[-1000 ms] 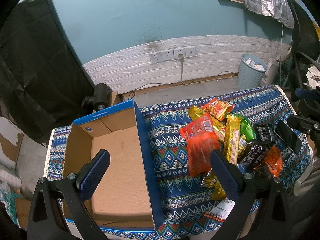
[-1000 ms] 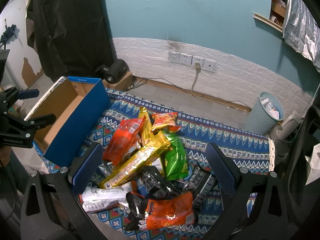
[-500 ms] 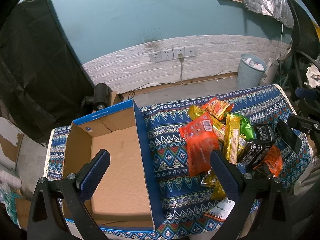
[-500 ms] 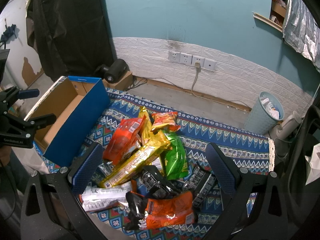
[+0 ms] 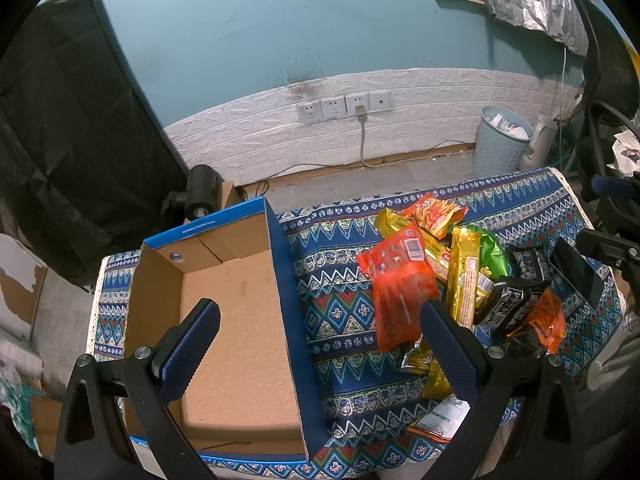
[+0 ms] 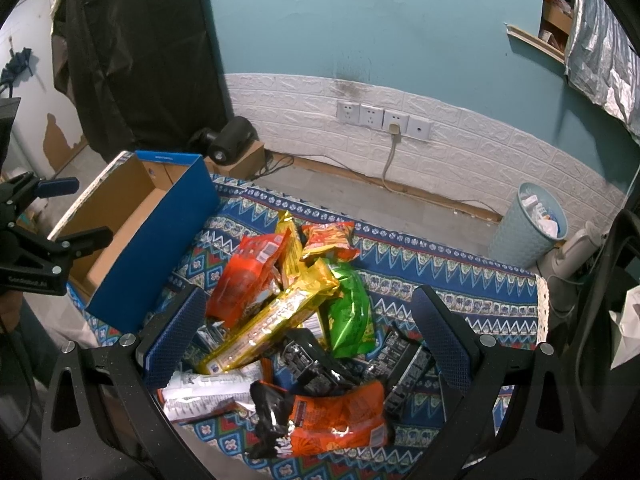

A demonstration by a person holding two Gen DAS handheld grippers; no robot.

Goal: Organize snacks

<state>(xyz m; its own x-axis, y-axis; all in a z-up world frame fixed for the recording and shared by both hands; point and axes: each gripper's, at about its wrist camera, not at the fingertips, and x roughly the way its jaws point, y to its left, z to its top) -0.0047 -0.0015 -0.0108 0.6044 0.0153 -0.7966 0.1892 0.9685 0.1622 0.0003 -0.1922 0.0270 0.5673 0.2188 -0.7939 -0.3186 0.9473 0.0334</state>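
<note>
Snack packets heaped on the cloth-covered surface beside an empty box | judged light, crinkly, slippery; best pinched at a flat sealed edge | left gripper and right gripper: jaws wide apart, nothing held

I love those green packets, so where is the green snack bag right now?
In the right wrist view the green snack bag lies mid-pile on the patterned cloth, right of the long gold packet.
</note>
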